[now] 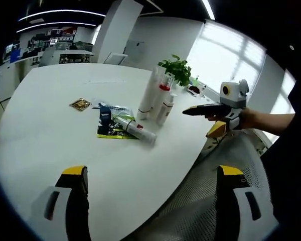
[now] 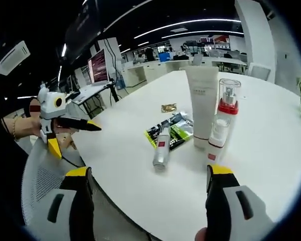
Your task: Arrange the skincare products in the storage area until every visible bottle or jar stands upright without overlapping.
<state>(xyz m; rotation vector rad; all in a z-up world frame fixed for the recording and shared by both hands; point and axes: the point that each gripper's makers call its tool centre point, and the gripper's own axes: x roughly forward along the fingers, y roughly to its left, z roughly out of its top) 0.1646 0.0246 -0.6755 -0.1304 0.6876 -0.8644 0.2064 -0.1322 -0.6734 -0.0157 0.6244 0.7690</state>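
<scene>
Jaws of left gripper [image 1: 153, 188] stand wide apart w/ nothing between them, held low over near edge of white table [image 1: 55, 110]; mesh chair [image 1: 210, 186] shows under the right jaw. Right gripper [image 2: 146, 188] likewise wide open and empty, jaws straddling table edge, same mesh chair [image 2: 42, 175] at its left.

Ahead of left jaws, mid-table: small bottle [image 1: 135, 129] w/ red band lying on its side, partly over a green-and-black sachet [image 1: 109, 125]. Just beyond, three products upright in a tight group: tall white tube [image 1: 149, 93], clear-capped bottle [image 1: 161, 95] w/ red collar, and short white bottle [image 1: 166, 109] in front. Whether these touch, can't tell. Small gold packet [image 1: 81, 104] lies apart to the left. Potted plant [image 1: 177, 69] behind the group, by the windows.

In right gripper view: lying bottle [image 2: 161, 148] nearest, on sachet [image 2: 173, 131]; tube [image 2: 202, 103], red-collar bottle [image 2: 228, 108] and short bottle [image 2: 216, 140] upright to its right; gold packet [image 2: 168, 107] farther back.

Each gripper shows in the other's view, off the table edge, hand-held, its dark fingers looking closed together: right one [image 1: 196, 111], left one [image 2: 83, 124].
</scene>
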